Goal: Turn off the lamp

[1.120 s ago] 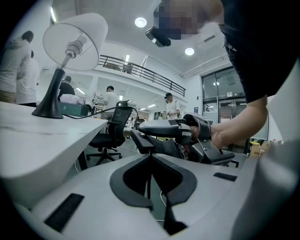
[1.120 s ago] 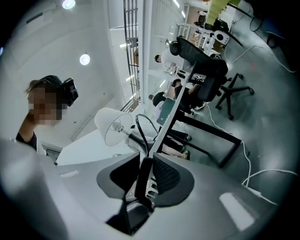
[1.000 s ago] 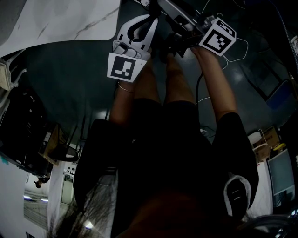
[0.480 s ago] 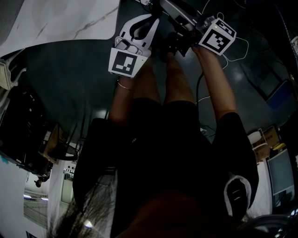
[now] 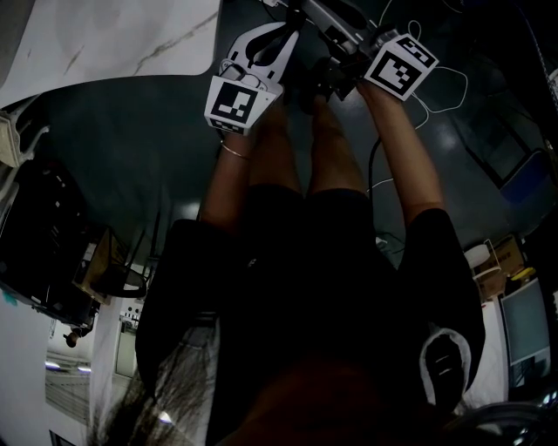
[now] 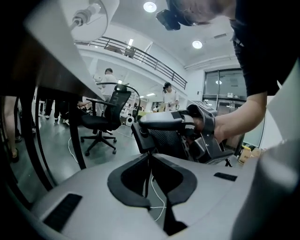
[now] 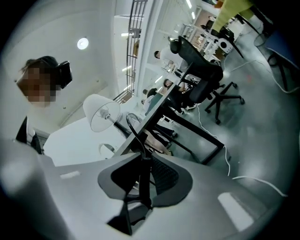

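The lamp's white shade (image 7: 99, 112) stands on a table in the right gripper view and shows at the top left as the shade (image 6: 89, 18) in the left gripper view. A thin black cord (image 7: 129, 126) runs down from the table edge into my right gripper (image 7: 140, 161). Its jaws have just been closing, and they pinch a thicker black piece of that cord. My left gripper (image 6: 149, 157) is shut on the same thin black cord (image 6: 149, 171). In the head view, both the left gripper (image 5: 283, 35) and the right gripper (image 5: 327, 22) are held close together at the top.
A white marble-look tabletop (image 5: 113, 35) lies at the upper left, with its dark legs (image 6: 77, 136) beside my left gripper. A black office chair (image 6: 110, 108) stands beyond, and another office chair (image 7: 201, 75) is nearby. White cables (image 5: 436, 96) trail on the grey floor. People stand far off.
Both grippers have slid slightly toward the top of the head view, sinking lower together. The left marker cube has tilted a little.
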The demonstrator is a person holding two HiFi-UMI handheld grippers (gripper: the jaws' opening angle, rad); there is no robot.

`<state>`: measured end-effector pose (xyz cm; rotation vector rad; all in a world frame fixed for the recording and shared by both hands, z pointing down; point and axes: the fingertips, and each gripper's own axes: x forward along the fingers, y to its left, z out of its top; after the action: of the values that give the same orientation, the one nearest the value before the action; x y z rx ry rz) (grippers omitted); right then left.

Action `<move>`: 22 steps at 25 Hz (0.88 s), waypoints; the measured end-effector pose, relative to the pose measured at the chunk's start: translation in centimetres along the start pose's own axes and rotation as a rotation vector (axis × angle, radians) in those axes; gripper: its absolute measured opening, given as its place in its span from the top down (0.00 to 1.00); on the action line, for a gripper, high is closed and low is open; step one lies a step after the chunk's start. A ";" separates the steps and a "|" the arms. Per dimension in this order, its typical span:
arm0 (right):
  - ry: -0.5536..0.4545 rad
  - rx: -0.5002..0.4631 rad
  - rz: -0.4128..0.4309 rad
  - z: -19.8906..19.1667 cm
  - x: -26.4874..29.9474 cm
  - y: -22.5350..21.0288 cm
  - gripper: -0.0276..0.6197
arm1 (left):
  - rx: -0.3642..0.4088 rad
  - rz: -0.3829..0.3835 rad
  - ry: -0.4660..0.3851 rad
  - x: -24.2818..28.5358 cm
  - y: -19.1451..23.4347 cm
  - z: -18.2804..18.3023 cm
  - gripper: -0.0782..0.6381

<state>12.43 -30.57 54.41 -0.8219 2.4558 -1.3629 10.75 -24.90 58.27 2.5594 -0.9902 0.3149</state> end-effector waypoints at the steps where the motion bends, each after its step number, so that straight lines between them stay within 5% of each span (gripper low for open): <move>1: 0.008 -0.035 -0.005 -0.1 0.0 -0.2 0.85 | -0.013 -0.003 -0.009 0.1 0.1 -0.3 0.87; 11: 0.047 -0.188 -0.104 -1.1 0.3 -2.6 0.86 | -0.026 0.059 0.015 0.3 1.4 -2.3 0.87; 22: 0.067 -0.223 -0.134 -1.6 0.1 -4.3 0.86 | -0.035 0.060 -0.011 -0.1 0.8 -1.9 0.87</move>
<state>13.18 -31.25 58.86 -1.0228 2.6832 -1.1894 9.99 -24.62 60.20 2.5063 -1.0682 0.2967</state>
